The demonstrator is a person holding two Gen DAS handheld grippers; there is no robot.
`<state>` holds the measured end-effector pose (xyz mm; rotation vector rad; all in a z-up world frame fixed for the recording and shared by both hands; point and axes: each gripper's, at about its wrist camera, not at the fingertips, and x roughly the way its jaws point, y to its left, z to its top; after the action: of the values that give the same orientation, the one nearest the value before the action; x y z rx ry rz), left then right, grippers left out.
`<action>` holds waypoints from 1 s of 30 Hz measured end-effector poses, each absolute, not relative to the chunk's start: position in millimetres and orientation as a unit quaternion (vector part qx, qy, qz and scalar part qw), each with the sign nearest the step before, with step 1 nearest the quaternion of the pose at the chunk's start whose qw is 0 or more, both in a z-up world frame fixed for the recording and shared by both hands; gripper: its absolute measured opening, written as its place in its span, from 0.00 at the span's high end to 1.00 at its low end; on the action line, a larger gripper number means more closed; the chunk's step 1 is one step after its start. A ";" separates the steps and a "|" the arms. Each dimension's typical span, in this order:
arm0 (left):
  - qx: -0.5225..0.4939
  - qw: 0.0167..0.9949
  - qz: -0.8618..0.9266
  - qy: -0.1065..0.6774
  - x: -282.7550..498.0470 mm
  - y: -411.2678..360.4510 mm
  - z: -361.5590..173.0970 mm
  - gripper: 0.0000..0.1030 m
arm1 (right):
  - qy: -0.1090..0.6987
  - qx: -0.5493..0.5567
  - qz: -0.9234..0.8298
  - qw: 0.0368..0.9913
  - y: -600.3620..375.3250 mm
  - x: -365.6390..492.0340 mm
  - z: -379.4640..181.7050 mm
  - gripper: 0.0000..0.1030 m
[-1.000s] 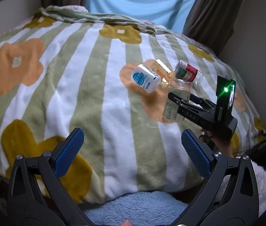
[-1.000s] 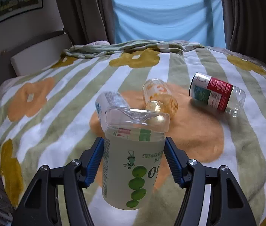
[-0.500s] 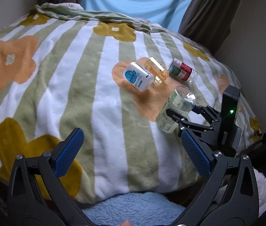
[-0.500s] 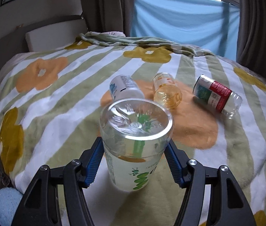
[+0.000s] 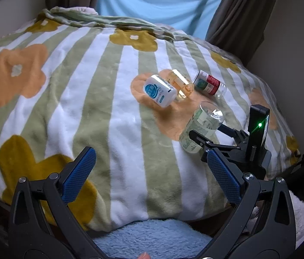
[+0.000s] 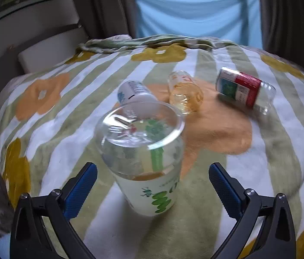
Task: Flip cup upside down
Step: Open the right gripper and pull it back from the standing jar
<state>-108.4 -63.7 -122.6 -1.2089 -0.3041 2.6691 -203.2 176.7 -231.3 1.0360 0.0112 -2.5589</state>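
1. Since half a second ago, your right gripper (image 6: 153,185) has opened: its blue pads (image 6: 80,191), which were pressed on the plastic cup (image 6: 145,157), now stand wide apart and touch nothing.
2. You can see the cup standing mouth-down on the flowered blanket (image 6: 249,172), its clear base on top, between the open jaws; it leans a little toward the left.
3. Your left gripper (image 5: 152,174) hangs wide open and empty, well apart from the cup (image 5: 201,127).
4. I judge that the flip is done and the release is in hand. The next move asks you to draw the right gripper straight back, without brushing the cup, because the soft blanket may let it fall over.
5. Behind the cup lie a white-labelled bottle (image 6: 132,92), an amber cup (image 6: 185,96) and a red-labelled bottle (image 6: 244,90).
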 end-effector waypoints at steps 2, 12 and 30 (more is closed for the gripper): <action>-0.407 0.097 0.903 -0.099 -107.8 -62.1 -121.7 0.00 | 0.000 0.370 -0.911 0.183 178.7 -200.5 -230.9 0.00; -0.364 0.092 0.924 -0.071 -91.1 -52.6 -83.9 0.00 | 0.014 0.339 -0.920 0.197 186.1 -161.1 -174.1 0.00; -0.161 0.059 0.985 0.007 -29.7 -12.7 29.4 0.00 | 0.009 0.145 -0.987 0.061 225.3 -40.2 4.5 0.00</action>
<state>-29.7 -12.7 29.4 -0.4889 0.0202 2.9843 -40.2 225.3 4.5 0.4396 0.0284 -2.9869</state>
